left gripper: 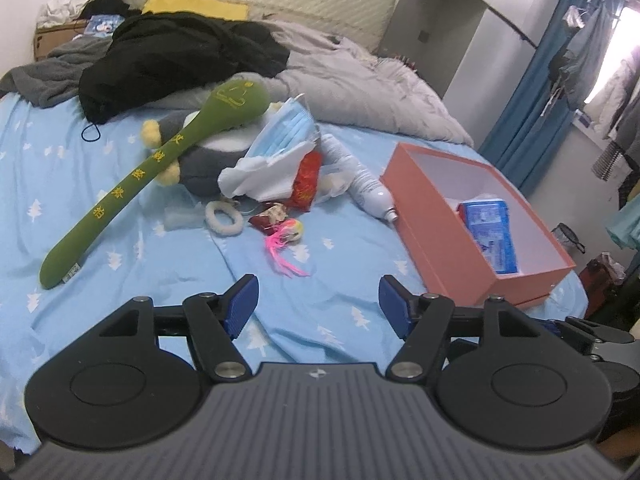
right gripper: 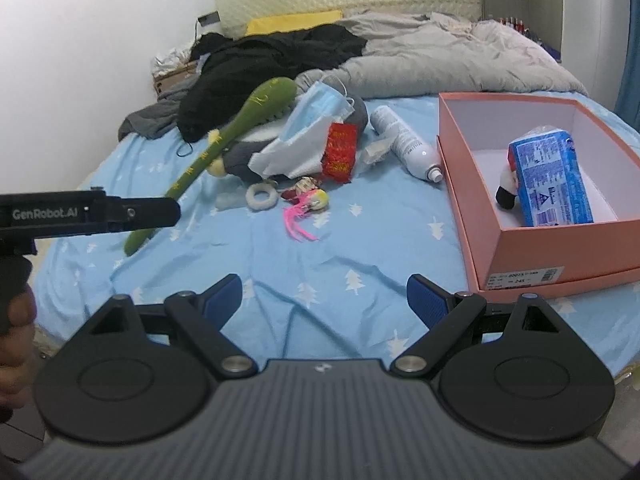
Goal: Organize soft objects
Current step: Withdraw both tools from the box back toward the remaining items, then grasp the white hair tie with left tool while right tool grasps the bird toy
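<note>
Soft toys, led by the long green plush club (left gripper: 160,168), lie heaped on the bed; both tools gape wide, empty. Approach low, pinch mid-shaft.

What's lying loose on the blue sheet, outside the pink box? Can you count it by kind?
Plush toys: 2, green club, grey plush
Mask packs: 1
Red pouches: 1
Bottles: 1
White rings: 1
Small dolls: 1
Total: 7
</note>
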The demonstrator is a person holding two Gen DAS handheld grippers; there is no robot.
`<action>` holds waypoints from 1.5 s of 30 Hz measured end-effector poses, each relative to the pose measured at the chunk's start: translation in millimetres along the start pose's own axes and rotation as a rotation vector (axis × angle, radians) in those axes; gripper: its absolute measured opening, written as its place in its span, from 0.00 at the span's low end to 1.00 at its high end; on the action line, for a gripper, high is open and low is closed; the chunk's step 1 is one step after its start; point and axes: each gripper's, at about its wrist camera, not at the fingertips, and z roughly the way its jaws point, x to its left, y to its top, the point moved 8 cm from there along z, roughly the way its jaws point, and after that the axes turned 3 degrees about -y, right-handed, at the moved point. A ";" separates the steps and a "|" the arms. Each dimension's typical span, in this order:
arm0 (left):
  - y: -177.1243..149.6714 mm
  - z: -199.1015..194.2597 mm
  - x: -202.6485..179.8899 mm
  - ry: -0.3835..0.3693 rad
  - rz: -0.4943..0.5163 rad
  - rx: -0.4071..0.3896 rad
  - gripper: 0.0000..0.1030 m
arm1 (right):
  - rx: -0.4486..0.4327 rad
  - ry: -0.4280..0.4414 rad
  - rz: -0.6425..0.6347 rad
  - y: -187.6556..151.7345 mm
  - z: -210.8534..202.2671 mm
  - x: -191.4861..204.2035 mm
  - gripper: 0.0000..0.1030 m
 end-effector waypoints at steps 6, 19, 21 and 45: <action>11.1 44.4 26.3 0.024 -0.032 0.033 0.70 | 0.052 -0.009 0.011 5.4 37.6 -9.7 0.89; 32.6 154.8 76.4 0.072 -0.037 0.102 0.70 | 0.133 0.026 -0.040 26.0 135.0 -4.3 0.88; 32.2 169.2 87.7 0.080 -0.047 0.116 0.70 | 0.139 0.045 -0.051 30.5 152.4 2.2 0.88; 39.9 259.1 141.9 0.086 -0.151 0.138 0.22 | 0.199 0.166 0.094 68.3 297.2 14.5 0.41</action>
